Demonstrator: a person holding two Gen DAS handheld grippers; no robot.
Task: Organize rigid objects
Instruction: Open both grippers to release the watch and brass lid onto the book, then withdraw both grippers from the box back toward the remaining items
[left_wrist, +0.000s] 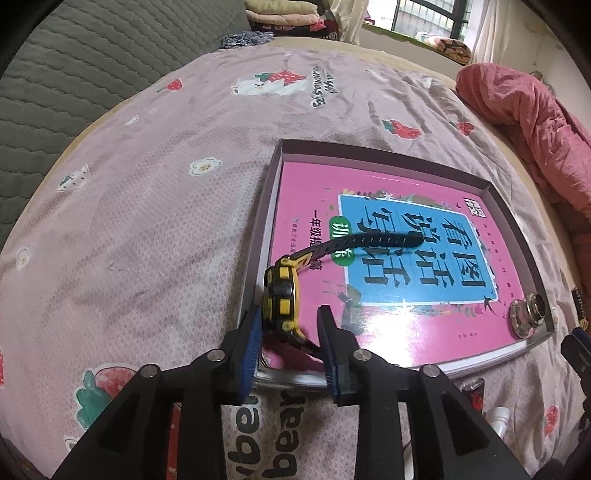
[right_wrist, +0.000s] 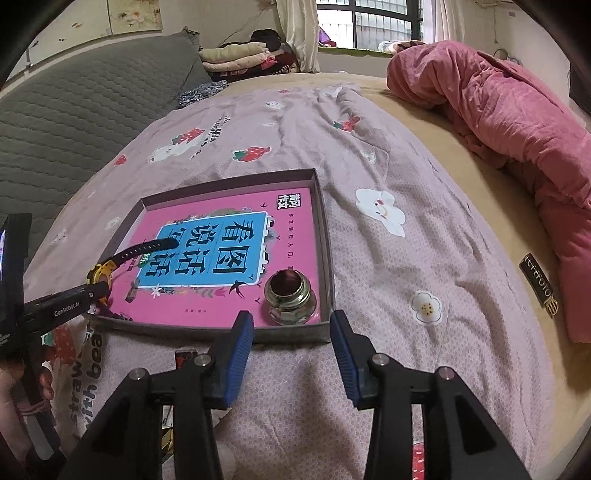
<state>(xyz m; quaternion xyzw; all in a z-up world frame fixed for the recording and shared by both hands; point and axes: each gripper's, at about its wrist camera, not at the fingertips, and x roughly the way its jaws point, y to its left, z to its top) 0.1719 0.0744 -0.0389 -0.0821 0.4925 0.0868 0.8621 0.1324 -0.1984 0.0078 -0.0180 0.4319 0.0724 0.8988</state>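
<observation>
One yellow-and-black watch (left_wrist: 281, 295) stands on edge in the near left corner of a shallow cardboard tray (left_wrist: 515, 221), on the pink book (left_wrist: 306, 192) that lines the tray's floor. Its long axis runs from that corner toward the middle of the tray: the case sits nearest the camera, close against the left wall, and its black strap (left_wrist: 369, 242) reaches away from it over the book's blue title panel, the tip lifted slightly off the cover. The left gripper (left_wrist: 290, 321) brackets the watch case with its jaws partly open; the left blue pad is touching or just beside the case, while a clear gap shows between the case and the right pad, so the watch is not clamped. In the opposite near corner of the tray stands one metal threaded fitting (right_wrist: 291, 301), upright with its opening facing up. The right gripper (right_wrist: 291, 325) hangs just in front of the tray's near wall with its jaws open wider, nothing between the pads, the fitting beyond them and apart. There is one tray, one book, one watch and one fitting. The tray rests on a pink bedspread (right_wrist: 388, 295) printed with strawberries and flowers; a rumpled red quilt (right_wrist: 509, 103) lies well apart at the bed's right side.
</observation>
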